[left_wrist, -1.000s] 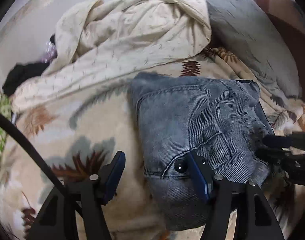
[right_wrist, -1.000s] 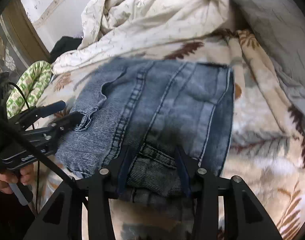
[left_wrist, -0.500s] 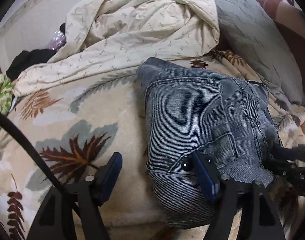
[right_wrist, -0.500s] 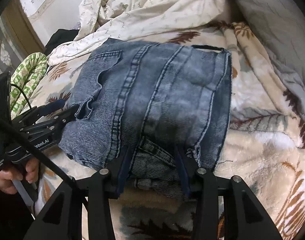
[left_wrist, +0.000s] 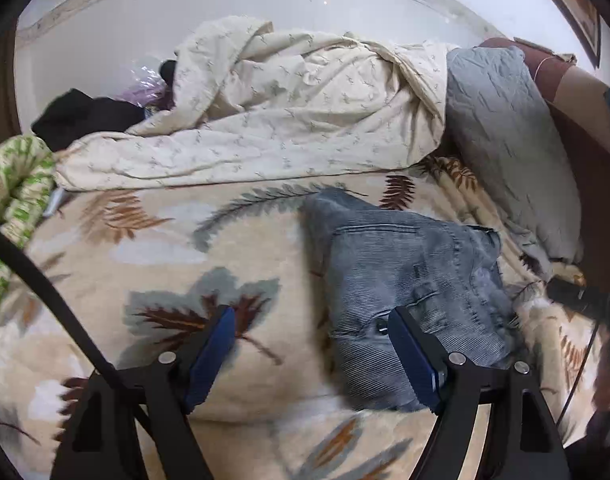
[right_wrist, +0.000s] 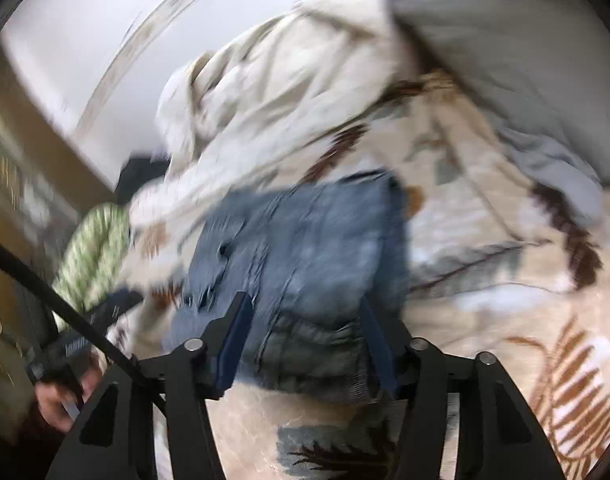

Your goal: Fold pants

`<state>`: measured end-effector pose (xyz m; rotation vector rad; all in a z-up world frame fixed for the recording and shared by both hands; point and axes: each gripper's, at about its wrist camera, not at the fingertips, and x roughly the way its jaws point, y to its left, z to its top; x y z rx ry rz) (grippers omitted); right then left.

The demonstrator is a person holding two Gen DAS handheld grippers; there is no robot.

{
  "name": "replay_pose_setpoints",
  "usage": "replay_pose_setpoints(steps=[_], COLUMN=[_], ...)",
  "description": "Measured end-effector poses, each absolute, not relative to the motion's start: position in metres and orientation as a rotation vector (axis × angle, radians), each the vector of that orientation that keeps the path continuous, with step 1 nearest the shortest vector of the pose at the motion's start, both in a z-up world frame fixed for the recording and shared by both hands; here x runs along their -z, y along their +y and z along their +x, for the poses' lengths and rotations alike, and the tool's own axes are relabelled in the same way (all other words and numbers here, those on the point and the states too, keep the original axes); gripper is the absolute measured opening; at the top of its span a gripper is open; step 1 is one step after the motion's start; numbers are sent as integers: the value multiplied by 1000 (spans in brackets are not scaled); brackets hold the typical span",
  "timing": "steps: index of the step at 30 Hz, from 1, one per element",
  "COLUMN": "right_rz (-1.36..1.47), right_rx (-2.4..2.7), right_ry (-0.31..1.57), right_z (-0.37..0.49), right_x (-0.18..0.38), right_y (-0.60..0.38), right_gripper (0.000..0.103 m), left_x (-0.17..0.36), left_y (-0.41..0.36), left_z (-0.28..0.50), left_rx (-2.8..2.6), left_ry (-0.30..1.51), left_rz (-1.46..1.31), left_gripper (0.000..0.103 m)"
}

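I am pulling both released jaws back from the folded jeans (left_wrist: 409, 280), now lying lower-centre on the bed (left_wrist: 225, 248); folding looks finished.

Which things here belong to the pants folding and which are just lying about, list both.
Job: folded jeans; left gripper; right gripper.

Lying about: cream duvet; grey pillow; green patterned cloth; black garment; leaf-print blanket.

Cream sheet (left_wrist: 297, 112) (crumpled) on leaf-print blanket (left_wrist: 177, 256).
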<state>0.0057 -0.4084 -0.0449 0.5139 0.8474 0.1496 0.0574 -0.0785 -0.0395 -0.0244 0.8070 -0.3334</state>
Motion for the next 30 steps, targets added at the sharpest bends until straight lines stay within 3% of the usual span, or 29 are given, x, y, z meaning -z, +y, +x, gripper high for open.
replay_pose_setpoints(steps=[3,13,30], right_rz=[535,387,438], right_rx=[-85,-58,-22], right_ry=[857,805,906], right_z=[6,12,41], right_x=[45,25,68], right_y=[-424,-390,-410], right_gripper=[60,60,60], left_x=[39,42,69], left_y=[-68,-87,-98], left_z=[56,68,104], left_rx=[267,134,189], left_ry=[796,729,782], left_rz=[41,223,188], left_gripper=[87,87,87])
